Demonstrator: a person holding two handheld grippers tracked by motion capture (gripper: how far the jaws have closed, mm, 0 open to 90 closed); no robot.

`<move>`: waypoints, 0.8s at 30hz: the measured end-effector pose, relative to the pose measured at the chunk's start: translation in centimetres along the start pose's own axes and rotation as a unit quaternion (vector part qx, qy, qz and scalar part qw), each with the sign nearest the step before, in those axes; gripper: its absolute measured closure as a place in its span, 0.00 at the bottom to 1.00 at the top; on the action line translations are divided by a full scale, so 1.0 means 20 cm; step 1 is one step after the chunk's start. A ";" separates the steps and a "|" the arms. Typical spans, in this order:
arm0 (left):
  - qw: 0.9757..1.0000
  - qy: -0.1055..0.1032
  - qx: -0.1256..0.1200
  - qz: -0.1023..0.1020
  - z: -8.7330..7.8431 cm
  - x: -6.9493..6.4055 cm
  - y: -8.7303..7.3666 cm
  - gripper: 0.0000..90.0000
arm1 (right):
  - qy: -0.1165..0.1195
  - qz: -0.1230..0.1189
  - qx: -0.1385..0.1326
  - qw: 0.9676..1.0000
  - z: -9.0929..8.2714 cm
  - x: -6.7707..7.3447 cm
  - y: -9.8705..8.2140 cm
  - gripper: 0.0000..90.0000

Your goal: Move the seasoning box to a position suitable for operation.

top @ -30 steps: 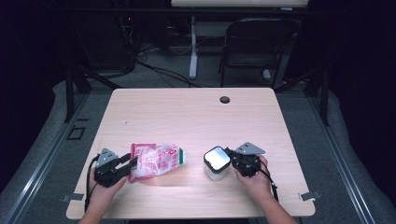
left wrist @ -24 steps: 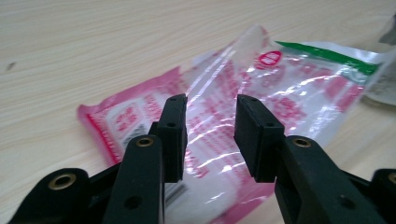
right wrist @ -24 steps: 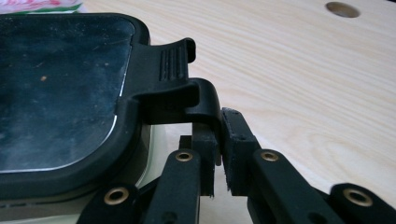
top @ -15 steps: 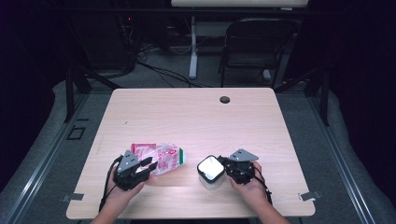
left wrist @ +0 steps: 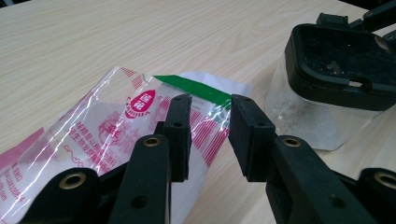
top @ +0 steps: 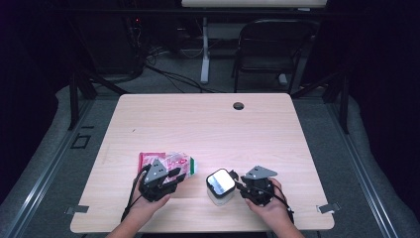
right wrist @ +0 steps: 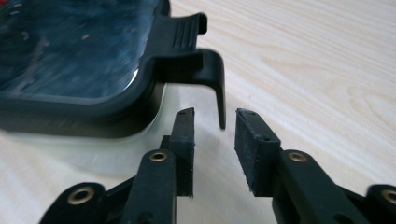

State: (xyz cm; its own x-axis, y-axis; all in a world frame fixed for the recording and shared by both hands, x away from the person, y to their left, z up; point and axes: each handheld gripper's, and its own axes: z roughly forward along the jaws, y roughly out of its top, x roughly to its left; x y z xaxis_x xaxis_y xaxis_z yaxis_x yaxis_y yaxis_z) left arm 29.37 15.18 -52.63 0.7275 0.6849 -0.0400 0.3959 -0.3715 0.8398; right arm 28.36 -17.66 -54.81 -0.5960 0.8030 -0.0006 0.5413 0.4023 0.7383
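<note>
Clear container (top: 220, 190) with black clip lid, at table (top: 208, 124) front edge beside crinkly plastic bag (top: 168, 162), is judged rigid, light, best taken by its side latch (right wrist: 205, 70); right gripper (right wrist: 214, 122) jaws just opened, empty; left gripper (left wrist: 210, 112) parted over bag.

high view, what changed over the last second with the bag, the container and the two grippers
The left gripper slid right over the plastic bag, jaws open above it. The right gripper moved left with the clear container, which shifted left and nearer the table's front edge; its jaws have just been opening, apart at the lid's black latch, not pressing it. The bag stayed roughly put.
</note>
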 end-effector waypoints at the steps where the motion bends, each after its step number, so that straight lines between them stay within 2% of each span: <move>1: 1.000 -0.002 0.000 -0.002 0.00 0.00 0.00 0.76 | 0.002 0.004 -0.004 1.000 -0.02 0.00 0.00 0.76; 3: 1.000 0.003 0.002 -0.002 0.00 0.00 0.01 0.75 | 0.011 0.021 -0.011 1.000 -0.06 -0.01 0.00 0.74; 5: 1.000 0.002 0.004 -0.006 0.00 0.00 0.03 0.75 | 0.010 0.026 -0.014 1.000 -0.10 -0.02 0.01 0.72; 7: 1.000 -0.009 0.004 -0.009 0.00 0.00 0.06 0.75 | -0.002 0.020 -0.010 1.000 -0.13 -0.03 0.03 0.70; 8: 1.000 -0.015 0.008 -0.009 0.00 0.00 0.08 0.76 | -0.006 0.025 -0.005 1.000 -0.14 -0.02 0.04 0.69; 9: 1.000 -0.017 0.008 -0.008 0.00 0.00 0.10 0.76 | -0.012 0.020 -0.003 1.000 -0.15 -0.02 0.07 0.69; 11: 1.000 -0.021 0.009 -0.014 -0.01 -0.01 0.15 0.76 | -0.008 0.004 0.004 1.000 -0.17 -0.01 0.11 0.74; 13: 1.000 -0.020 0.007 -0.015 -0.01 -0.01 0.16 0.76 | -0.008 0.000 0.002 1.000 -0.19 0.00 0.14 0.75; 14: 1.000 -0.022 0.004 -0.021 0.00 -0.02 0.19 0.77 | -0.011 -0.007 0.005 1.000 -0.20 0.01 0.19 0.76; 20: 0.999 -0.028 0.003 -0.031 0.04 -0.03 0.26 0.81 | 0.010 0.009 0.017 1.000 -0.18 0.01 0.34 0.81; 22: 0.999 -0.032 0.006 -0.031 0.06 -0.03 0.29 0.85 | 0.016 0.015 0.018 1.000 -0.17 0.01 0.36 0.81; 23: 0.999 -0.035 0.007 -0.029 0.07 -0.03 0.30 0.87 | 0.022 0.031 0.026 0.999 -0.15 0.01 0.38 0.84; 24: 0.999 -0.041 0.011 -0.025 0.08 -0.04 0.31 0.87 | 0.022 0.031 0.026 0.999 -0.15 0.01 0.38 0.84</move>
State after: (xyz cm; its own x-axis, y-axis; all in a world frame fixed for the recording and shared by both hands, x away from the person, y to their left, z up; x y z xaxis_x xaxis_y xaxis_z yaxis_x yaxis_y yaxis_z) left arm 32.12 11.32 -48.18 0.7500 0.6491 -0.1272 0.4444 -0.3521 0.8237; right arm 30.68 -15.79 -47.11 -0.5857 0.8071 0.0747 0.6070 0.3757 0.7003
